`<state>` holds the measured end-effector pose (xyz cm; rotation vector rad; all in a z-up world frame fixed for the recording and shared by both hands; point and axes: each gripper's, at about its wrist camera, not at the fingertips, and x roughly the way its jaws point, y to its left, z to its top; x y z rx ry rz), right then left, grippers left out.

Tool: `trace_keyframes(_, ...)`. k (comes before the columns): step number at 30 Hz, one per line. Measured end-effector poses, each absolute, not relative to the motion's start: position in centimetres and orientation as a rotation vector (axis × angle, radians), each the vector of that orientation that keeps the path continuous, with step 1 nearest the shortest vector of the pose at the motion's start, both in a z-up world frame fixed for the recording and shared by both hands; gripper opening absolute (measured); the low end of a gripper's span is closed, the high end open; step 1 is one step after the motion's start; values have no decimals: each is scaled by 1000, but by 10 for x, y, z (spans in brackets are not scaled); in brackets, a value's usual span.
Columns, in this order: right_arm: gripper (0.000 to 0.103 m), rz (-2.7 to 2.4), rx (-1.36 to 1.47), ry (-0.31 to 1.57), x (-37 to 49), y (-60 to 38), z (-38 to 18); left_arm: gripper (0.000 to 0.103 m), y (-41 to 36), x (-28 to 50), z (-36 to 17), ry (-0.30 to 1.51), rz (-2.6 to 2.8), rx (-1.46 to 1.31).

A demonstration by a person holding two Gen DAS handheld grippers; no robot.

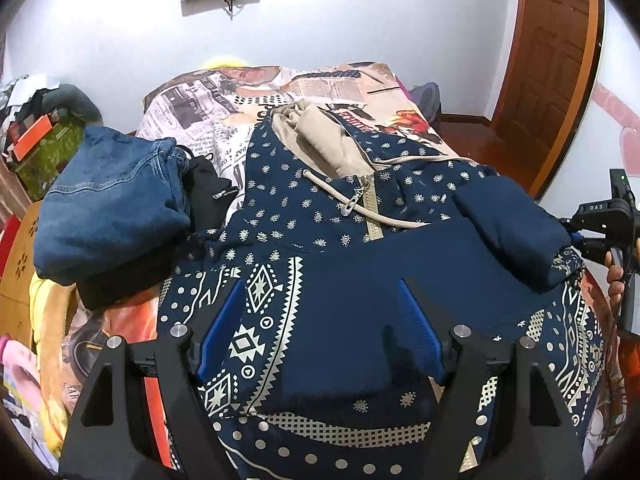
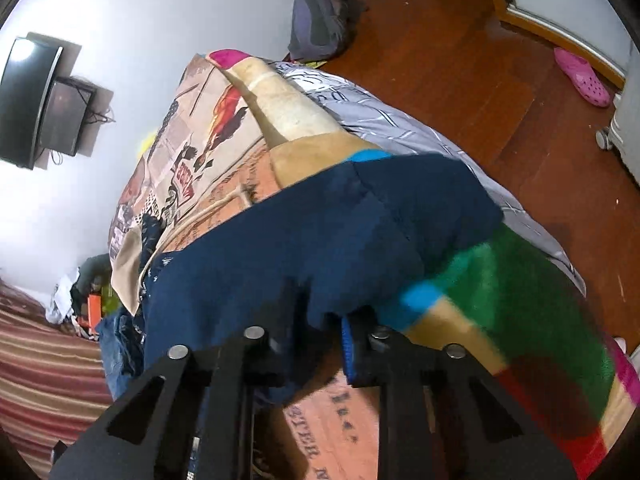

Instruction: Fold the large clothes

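Observation:
A navy hoodie [image 1: 288, 216] with white patterns, a beige hood and a zip lies front up on the bed. One plain navy sleeve [image 1: 360, 320] is folded across its chest. My left gripper [image 1: 320, 312] hangs open just above that folded sleeve, its blue pads [image 1: 222, 332] apart on either side. In the left wrist view the other sleeve [image 1: 512, 224] stretches toward the right gripper [image 1: 580, 240], which a hand holds at the bed's right edge. Seen from the right wrist, my right gripper [image 2: 324, 324] is shut on the navy sleeve's end [image 2: 320, 248].
Folded jeans [image 1: 112, 204] sit on a black garment at the left of the bed [image 1: 208, 120]. A newspaper-print sheet and a coloured blanket [image 2: 520, 292] cover it. Beyond the bed's right side lie wooden floor [image 2: 460, 60], a door and a pink clog [image 2: 584, 78]. Clutter stands far left.

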<state>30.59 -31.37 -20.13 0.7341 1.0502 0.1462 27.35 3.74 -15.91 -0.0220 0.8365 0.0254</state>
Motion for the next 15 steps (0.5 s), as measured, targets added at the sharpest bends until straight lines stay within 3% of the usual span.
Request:
trace_keyframes(6, 8, 208, 575, 902, 295, -287, -141, 76, 47, 264, -151, 813, 28, -18)
trace_keyframes(15, 8, 439, 359, 693, 264, -199, -33, 76, 64, 246, -140, 779, 35, -42)
